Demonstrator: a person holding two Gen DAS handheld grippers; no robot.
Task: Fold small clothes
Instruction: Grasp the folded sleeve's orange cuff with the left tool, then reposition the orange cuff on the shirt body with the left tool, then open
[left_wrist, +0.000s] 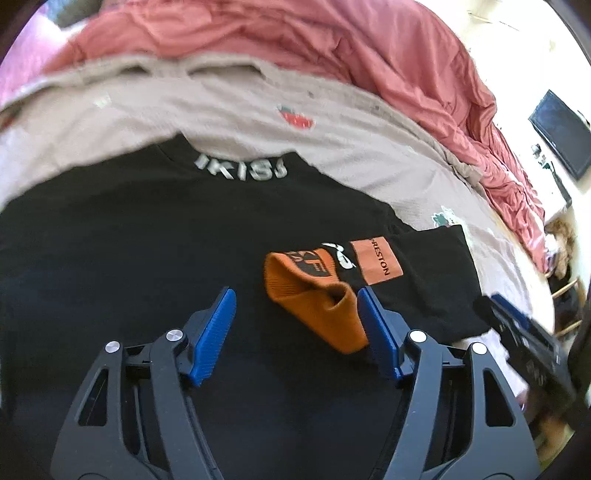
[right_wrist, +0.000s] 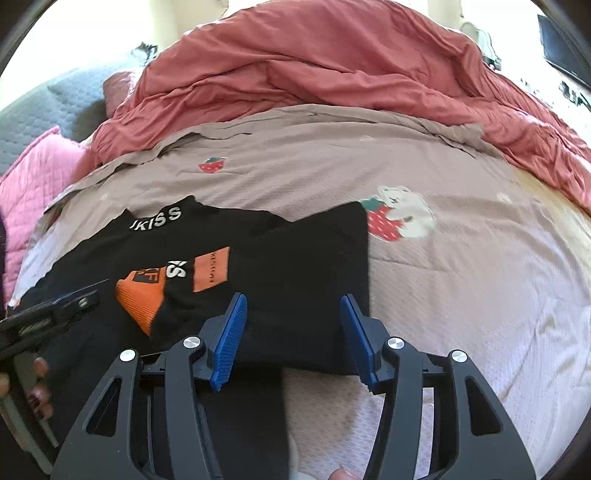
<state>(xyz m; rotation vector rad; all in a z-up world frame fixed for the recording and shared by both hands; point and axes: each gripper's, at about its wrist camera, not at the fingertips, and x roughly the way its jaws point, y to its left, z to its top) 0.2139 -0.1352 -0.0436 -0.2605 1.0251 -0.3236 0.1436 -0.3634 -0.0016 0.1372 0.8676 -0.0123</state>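
A small black top (left_wrist: 147, 240) with white collar lettering lies flat on the bed; it also shows in the right wrist view (right_wrist: 295, 258). One sleeve is folded across its body, ending in an orange ribbed cuff (left_wrist: 314, 295), also seen in the right wrist view (right_wrist: 142, 299). An orange patch (left_wrist: 376, 260) sits beside the cuff. My left gripper (left_wrist: 295, 328) is open and empty above the top, its right finger next to the cuff. My right gripper (right_wrist: 291, 328) is open and empty above the top's right part. Each gripper appears at the edge of the other's view.
The top lies on a beige sheet (right_wrist: 461, 277) printed with strawberries and a bear (right_wrist: 399, 218). A crumpled red duvet (right_wrist: 332, 62) lies behind, a pink quilted pillow (right_wrist: 33, 177) at the left. A dark screen (left_wrist: 561, 133) hangs on the wall at right.
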